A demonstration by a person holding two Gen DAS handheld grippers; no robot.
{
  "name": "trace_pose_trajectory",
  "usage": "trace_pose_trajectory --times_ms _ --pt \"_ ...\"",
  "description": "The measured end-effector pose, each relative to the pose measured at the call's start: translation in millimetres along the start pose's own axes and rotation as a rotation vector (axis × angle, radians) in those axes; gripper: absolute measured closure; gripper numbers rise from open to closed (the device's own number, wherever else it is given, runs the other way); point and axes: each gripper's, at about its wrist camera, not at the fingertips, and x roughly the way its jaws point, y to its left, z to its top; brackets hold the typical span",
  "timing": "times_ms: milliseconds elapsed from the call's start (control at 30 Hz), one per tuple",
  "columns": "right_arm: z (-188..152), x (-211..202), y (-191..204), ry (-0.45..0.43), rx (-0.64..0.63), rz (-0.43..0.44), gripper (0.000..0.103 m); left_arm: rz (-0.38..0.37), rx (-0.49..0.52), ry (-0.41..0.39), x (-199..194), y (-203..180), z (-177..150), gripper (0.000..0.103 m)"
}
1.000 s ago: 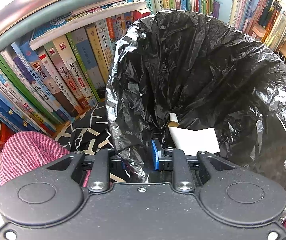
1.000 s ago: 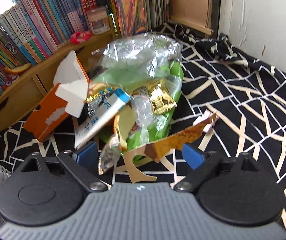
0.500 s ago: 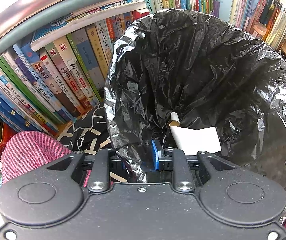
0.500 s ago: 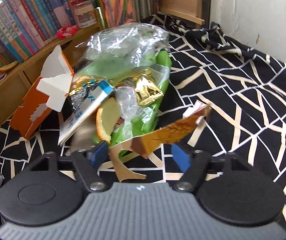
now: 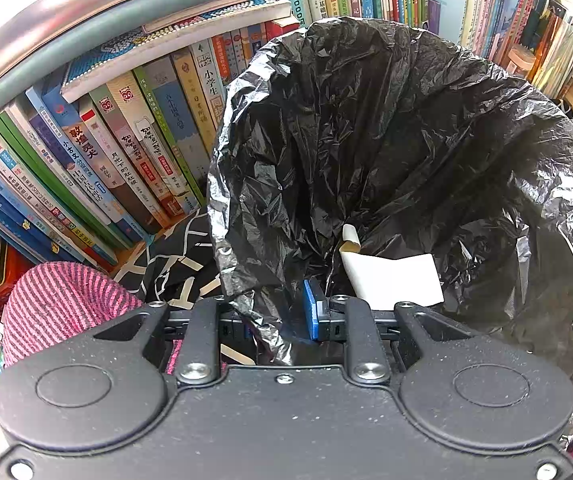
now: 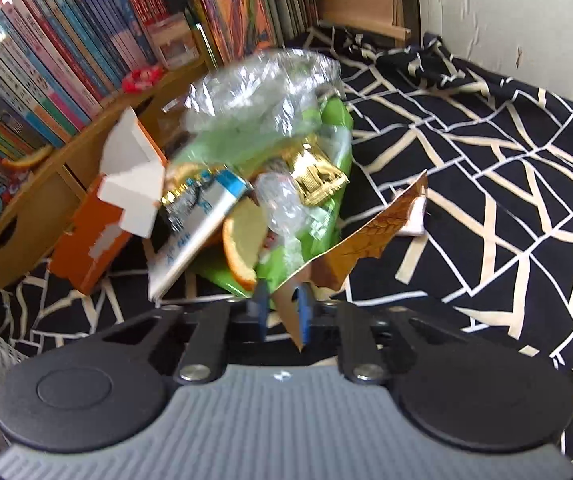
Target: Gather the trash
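Right tool [image 6: 282,312] closing on brown torn wrapper [image 6: 370,236], long axis slanting up-right from the tool.

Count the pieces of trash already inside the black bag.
1: a white paper scrap near the bottom of the black bag, beside the left claw. More may be hidden in the folds.

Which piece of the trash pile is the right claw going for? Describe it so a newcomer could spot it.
On the black cloth with cream lines, a trash pile lies beside the bookshelf. At its near right edge, the brown cardboard scrap runs from the right claw, whose jaws are closing on its lower end. It is flat, torn and jagged, gold-printed, unlike the green bag and orange box.
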Motion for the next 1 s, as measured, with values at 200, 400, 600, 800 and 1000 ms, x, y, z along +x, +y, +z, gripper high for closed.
trace_pose_trajectory --times_ms 200,400,600,800,1000 --pt "5.1 0.7 -5.9 0.012 0.072 -0.025 0.081 -0.001 0.003 0.000 0.3 0.9 0.0 0.082" --pt "4.0 -0.1 -16.5 0.018 0.140 0.007 0.090 0.001 0.004 0.000 1.2 1.2 -0.2 0.082" --pt "13.5 -16.3 -7.2 -0.038 0.146 -0.003 0.099 0.001 0.000 -0.001 2.1 0.8 -0.9 0.082" --pt "30.5 -49.2 1.7 -0.126 0.165 0.043 0.100 0.002 -0.002 -0.003 2.2 0.1 -1.1 0.082" --pt "44.8 -80.6 14.4 -0.194 0.148 0.120 0.101 0.000 -0.007 -0.006 2.0 0.2 -1.4 0.082"
